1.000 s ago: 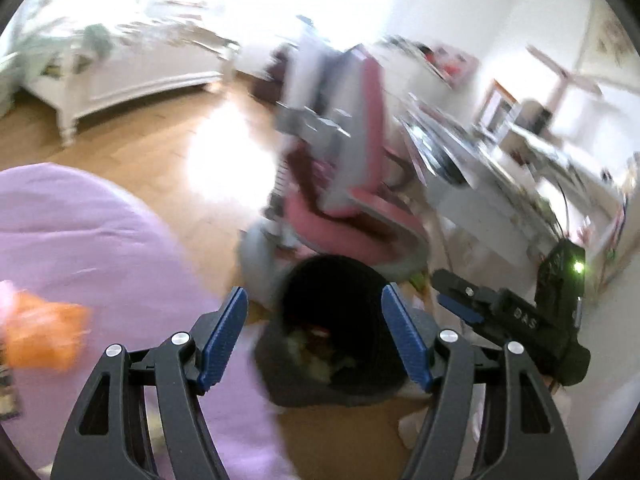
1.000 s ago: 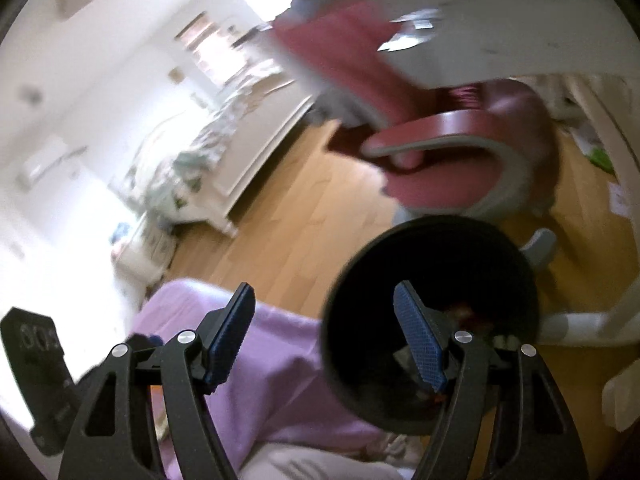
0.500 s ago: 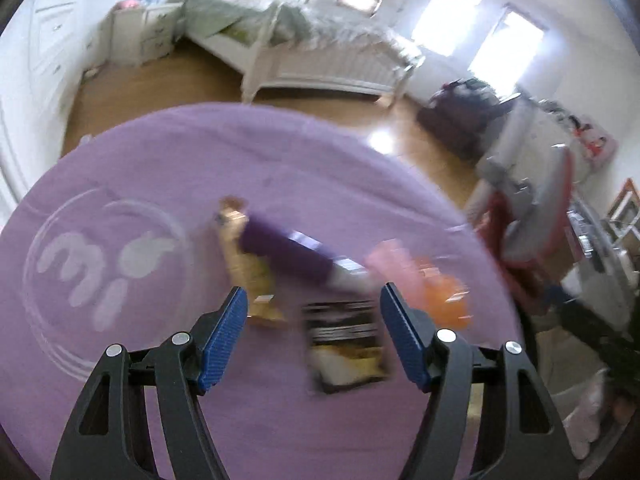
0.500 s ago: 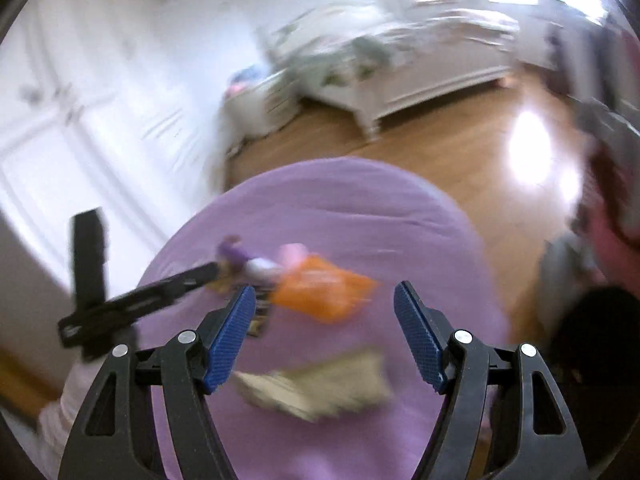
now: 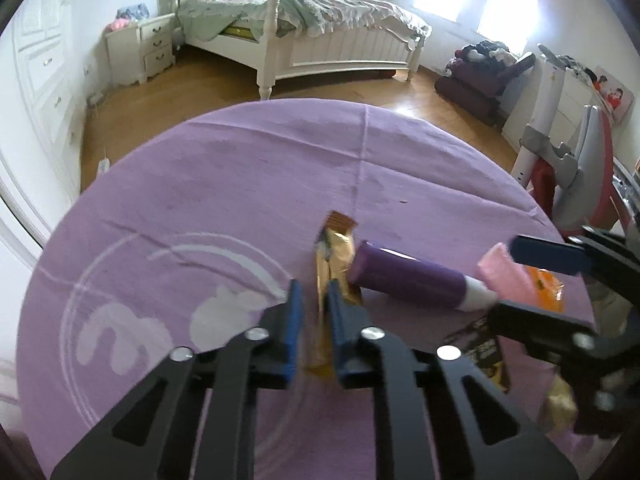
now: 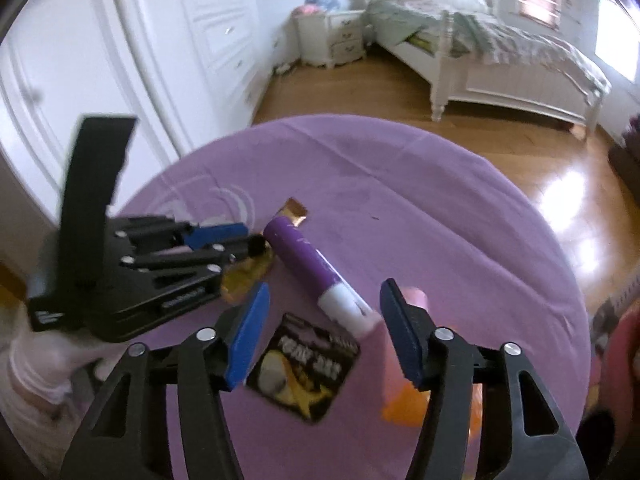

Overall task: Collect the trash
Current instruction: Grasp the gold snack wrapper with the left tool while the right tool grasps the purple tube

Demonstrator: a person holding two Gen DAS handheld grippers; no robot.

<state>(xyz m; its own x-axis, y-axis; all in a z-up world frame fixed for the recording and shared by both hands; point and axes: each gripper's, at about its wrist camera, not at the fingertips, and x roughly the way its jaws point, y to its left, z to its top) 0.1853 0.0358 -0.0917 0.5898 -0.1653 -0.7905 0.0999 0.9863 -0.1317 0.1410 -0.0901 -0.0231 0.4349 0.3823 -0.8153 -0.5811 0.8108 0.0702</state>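
Gold foil wrapper (image 5: pixel 334 256) pinched between jaws of left gripper (image 5: pixel 314 300), jaws having just closed down on it, nearly shut, most of wrapper sticking out ahead over purple worktop (image 5: pixel 240 168). Right gripper (image 6: pixel 320 304) about half open, jaws just narrowed, pads touching nothing; white cap of purple tube (image 6: pixel 304 256) and black snack packet (image 6: pixel 306 368) between jaws, pink wrapper (image 6: pixel 416 296) and orange wrapper (image 6: pixel 404 404) beside outer jaw. Advisable: lift foil straight up, clear of tube touching it; settle right jaws on one item only before closing.
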